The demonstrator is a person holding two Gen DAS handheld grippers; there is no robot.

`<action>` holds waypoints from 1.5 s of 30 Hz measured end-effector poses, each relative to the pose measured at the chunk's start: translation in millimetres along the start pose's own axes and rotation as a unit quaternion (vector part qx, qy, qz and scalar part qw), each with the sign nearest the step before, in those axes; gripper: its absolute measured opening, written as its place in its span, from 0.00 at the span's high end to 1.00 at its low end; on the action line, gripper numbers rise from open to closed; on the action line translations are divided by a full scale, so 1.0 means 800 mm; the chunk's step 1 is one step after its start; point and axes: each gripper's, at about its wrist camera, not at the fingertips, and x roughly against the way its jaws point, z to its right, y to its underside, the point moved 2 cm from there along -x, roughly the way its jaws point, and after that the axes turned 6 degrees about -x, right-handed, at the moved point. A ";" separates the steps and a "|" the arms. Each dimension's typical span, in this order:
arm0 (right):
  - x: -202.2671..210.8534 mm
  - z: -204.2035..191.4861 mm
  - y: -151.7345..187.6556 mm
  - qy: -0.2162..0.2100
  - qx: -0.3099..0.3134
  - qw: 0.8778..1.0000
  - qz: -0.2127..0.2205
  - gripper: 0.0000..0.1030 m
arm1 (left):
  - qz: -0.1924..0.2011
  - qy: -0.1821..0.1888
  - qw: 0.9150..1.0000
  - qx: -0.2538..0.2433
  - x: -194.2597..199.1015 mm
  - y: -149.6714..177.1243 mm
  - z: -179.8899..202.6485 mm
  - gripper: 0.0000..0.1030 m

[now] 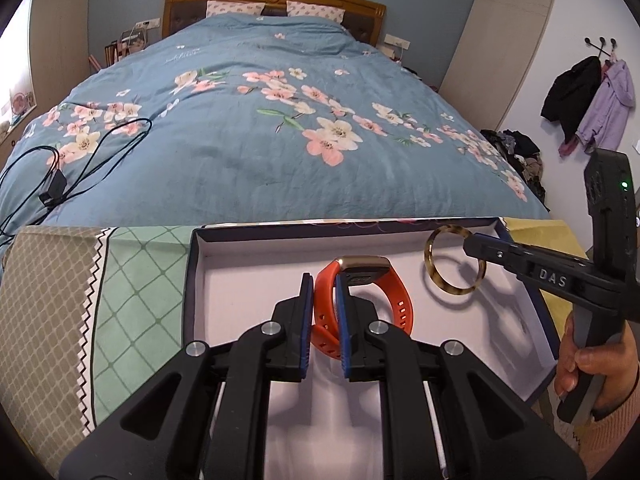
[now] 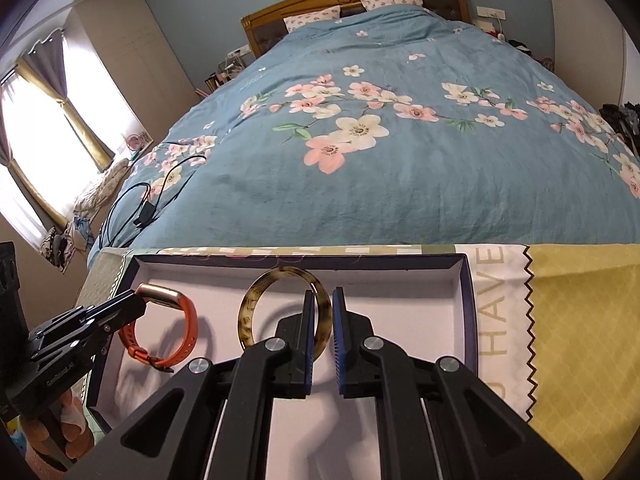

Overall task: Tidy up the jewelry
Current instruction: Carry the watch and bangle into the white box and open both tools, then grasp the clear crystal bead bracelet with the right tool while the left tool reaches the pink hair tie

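Observation:
An orange-strapped watch (image 1: 372,292) with a gold case is held upright inside the shallow box (image 1: 248,244), which has a white floor and dark blue rim. My left gripper (image 1: 325,286) is shut on its strap. The watch also shows in the right wrist view (image 2: 176,328), with the left gripper (image 2: 136,304) on it. A tortoiseshell bangle (image 2: 256,300) is held upright in the box (image 2: 464,300) to the watch's right. My right gripper (image 2: 321,300) is shut on its rim. In the left wrist view the right gripper (image 1: 472,242) grips the bangle (image 1: 434,268).
The box sits on a patterned cloth (image 1: 120,280) with green, beige and yellow (image 2: 580,320) panels. Beyond it lies a bed with a blue floral quilt (image 1: 280,140). A black cable (image 1: 80,160) lies on the quilt at the left. Clothes hang on the right wall (image 1: 592,104).

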 end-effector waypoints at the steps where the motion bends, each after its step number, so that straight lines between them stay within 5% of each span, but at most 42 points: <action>1: -0.002 0.001 0.000 0.002 -0.003 1.000 -0.002 0.93 | -0.003 -0.002 1.000 0.002 -0.005 -0.001 -0.001 0.89; 11: -0.004 0.007 -0.005 0.008 -0.020 1.000 -0.001 0.90 | -0.031 -0.012 0.999 0.019 -0.035 -0.010 -0.005 0.89; 15: 0.018 0.003 0.001 -0.004 -0.009 1.000 0.021 0.78 | -0.031 -0.020 0.999 0.020 -0.033 -0.009 -0.007 0.75; 22: 0.103 -0.015 0.045 -0.051 0.074 0.994 0.067 0.59 | 0.036 -0.037 0.998 -0.023 0.039 0.012 0.008 0.52; 30: 0.170 -0.007 0.151 -0.050 0.157 0.985 0.060 0.59 | 0.092 -0.032 0.992 -0.084 0.137 0.078 0.035 0.45; 38: 0.181 -0.003 0.235 -0.019 0.198 0.980 0.028 0.60 | 0.086 -0.027 0.989 -0.114 0.173 0.150 0.058 0.44; 45: 0.187 -0.005 0.266 -0.021 0.213 0.977 0.022 0.75 | 0.088 -0.027 0.988 -0.121 0.195 0.188 0.070 0.43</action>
